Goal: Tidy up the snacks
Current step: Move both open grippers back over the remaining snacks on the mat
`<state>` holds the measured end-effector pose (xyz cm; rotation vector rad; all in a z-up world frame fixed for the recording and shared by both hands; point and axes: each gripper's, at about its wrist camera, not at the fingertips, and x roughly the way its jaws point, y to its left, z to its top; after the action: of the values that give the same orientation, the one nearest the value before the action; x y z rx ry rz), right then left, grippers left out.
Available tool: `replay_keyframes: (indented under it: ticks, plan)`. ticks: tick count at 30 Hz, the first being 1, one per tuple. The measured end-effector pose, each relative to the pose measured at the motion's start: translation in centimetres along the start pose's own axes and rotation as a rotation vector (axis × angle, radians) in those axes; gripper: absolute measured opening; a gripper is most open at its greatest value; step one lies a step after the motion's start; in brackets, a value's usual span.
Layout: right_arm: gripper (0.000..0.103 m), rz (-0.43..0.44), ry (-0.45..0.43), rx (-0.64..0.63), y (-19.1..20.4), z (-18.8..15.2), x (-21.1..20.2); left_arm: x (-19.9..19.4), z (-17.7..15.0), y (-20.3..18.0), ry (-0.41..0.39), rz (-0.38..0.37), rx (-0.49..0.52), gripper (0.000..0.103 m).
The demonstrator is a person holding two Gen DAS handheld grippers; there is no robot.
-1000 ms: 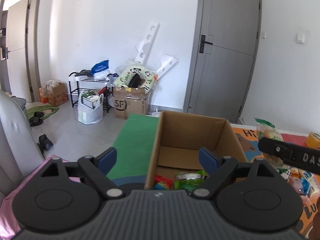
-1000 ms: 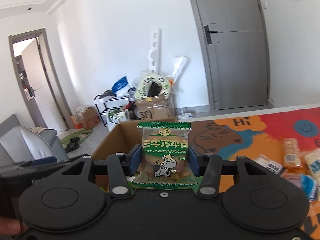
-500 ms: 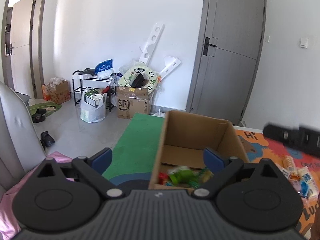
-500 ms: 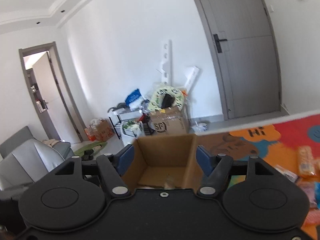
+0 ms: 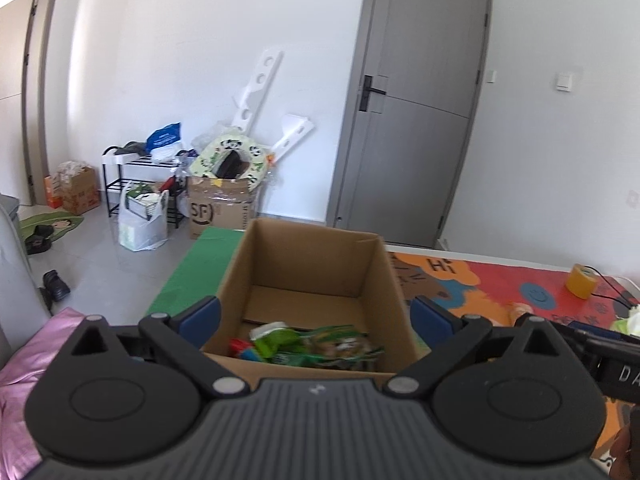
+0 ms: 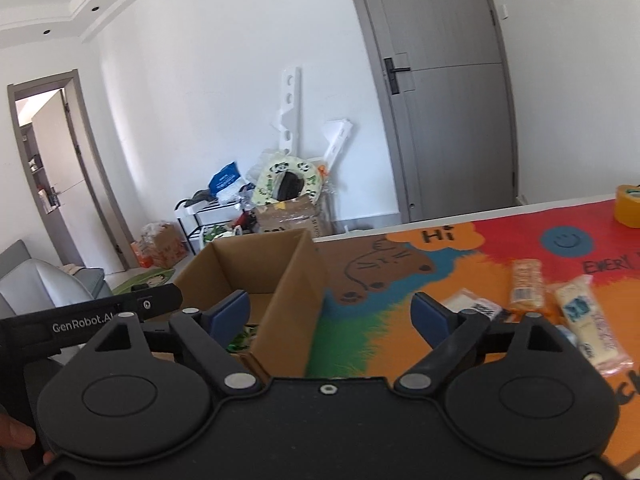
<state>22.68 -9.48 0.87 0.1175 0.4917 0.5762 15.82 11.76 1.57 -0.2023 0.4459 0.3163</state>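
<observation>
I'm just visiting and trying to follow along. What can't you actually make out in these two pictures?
- Snacks in the box: left view, the near wall hides most of the pile, and the wrappers are too blurred to read.
- Box floor: right view, the side wall blocks it.
- Snacks on the mat: right view, labels too small; the right gripper covers the nearest ones.
- Yellow tape roll: cut off by the right edge.
</observation>
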Motion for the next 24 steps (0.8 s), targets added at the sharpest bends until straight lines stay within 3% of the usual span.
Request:
replay_keyframes:
  ticks: [24]
  plan:
    - [0.098,-0.152,-0.021,0.074,-7.8,-1.2,-5.3,-0.6,-0.9,-7.8,0.014,-0.141,0.079,0.102]
